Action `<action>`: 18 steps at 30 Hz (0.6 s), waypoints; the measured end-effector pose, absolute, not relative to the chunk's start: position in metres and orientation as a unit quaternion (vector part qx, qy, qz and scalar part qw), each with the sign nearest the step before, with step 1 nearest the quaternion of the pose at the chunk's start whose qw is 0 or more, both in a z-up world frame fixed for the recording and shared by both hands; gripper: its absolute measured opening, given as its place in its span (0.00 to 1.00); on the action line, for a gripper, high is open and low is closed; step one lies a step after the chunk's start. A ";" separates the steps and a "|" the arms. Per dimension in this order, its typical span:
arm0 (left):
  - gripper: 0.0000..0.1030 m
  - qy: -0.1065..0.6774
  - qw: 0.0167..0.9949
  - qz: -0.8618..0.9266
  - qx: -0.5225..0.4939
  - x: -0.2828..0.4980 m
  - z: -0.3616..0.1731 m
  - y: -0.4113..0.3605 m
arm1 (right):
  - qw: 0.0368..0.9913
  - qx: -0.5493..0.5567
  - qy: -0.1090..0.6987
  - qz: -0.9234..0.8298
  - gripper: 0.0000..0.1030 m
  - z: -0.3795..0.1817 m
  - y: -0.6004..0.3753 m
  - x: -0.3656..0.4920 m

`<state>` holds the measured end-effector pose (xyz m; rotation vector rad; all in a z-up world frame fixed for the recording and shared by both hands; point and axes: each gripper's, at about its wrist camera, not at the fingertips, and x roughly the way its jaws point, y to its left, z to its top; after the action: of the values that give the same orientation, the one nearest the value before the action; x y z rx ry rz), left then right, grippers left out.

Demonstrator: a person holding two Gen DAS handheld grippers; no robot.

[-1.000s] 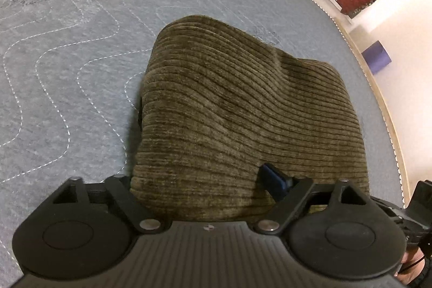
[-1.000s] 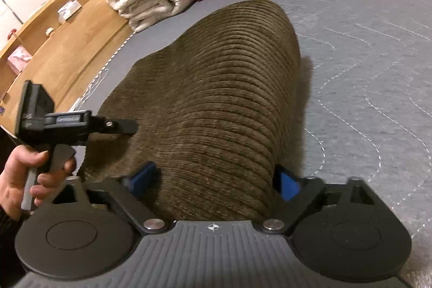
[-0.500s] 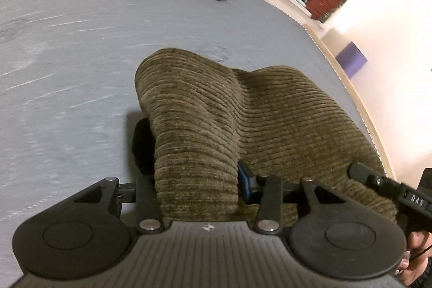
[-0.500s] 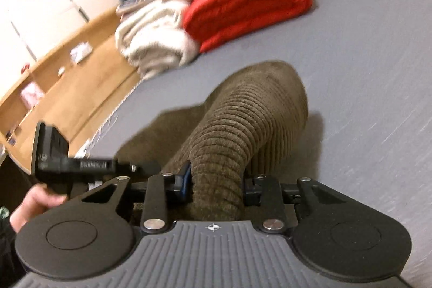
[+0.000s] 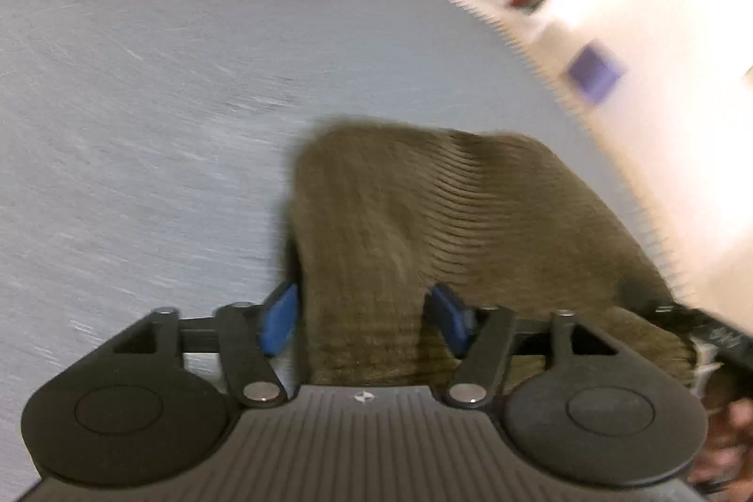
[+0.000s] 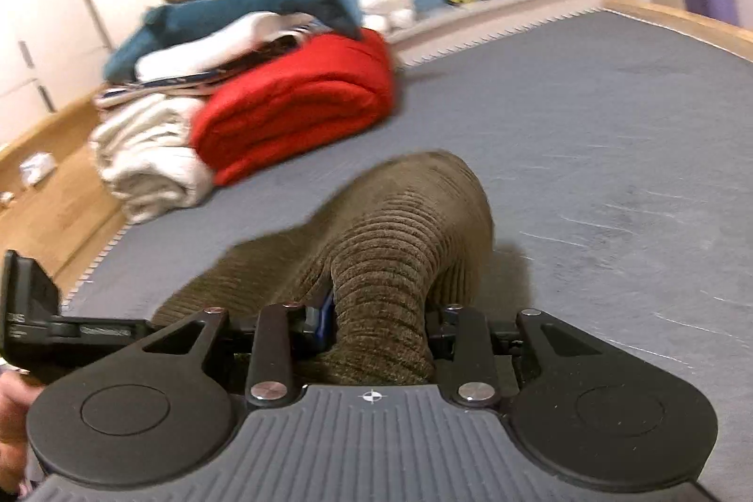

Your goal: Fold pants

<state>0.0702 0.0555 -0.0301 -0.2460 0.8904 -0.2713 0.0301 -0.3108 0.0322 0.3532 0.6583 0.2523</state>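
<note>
Pants (image 5: 423, 229) bunched since earlier; left claw (image 5: 364, 316) just widened, off them, right claw (image 6: 379, 328) pinching them

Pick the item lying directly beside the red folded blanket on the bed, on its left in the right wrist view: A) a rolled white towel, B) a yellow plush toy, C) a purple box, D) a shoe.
A: the rolled white towel lies against the red folded blanket, at the edge of the grey bed.

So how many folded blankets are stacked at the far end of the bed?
2: the red blanket and the white blanket beside it, touching. More may hide under the shark toy.
</note>
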 end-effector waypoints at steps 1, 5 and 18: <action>0.70 0.429 0.890 -0.117 -0.098 0.070 -0.031 0.055 | 0.922 0.154 0.344 0.093 0.48 0.024 -0.311 0.033; 0.70 0.397 0.904 -0.126 -0.092 0.057 -0.019 0.067 | 0.928 0.143 0.341 0.034 0.49 0.018 -0.327 0.034; 0.35 0.318 0.898 -0.300 0.038 0.000 -0.008 0.027 | 0.901 -0.090 0.390 0.167 0.63 -0.011 -0.280 0.000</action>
<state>-0.0004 0.0271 -0.0079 0.0795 0.6593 -0.6221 -0.0003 -0.2795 -0.0109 -0.1859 0.8073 0.3445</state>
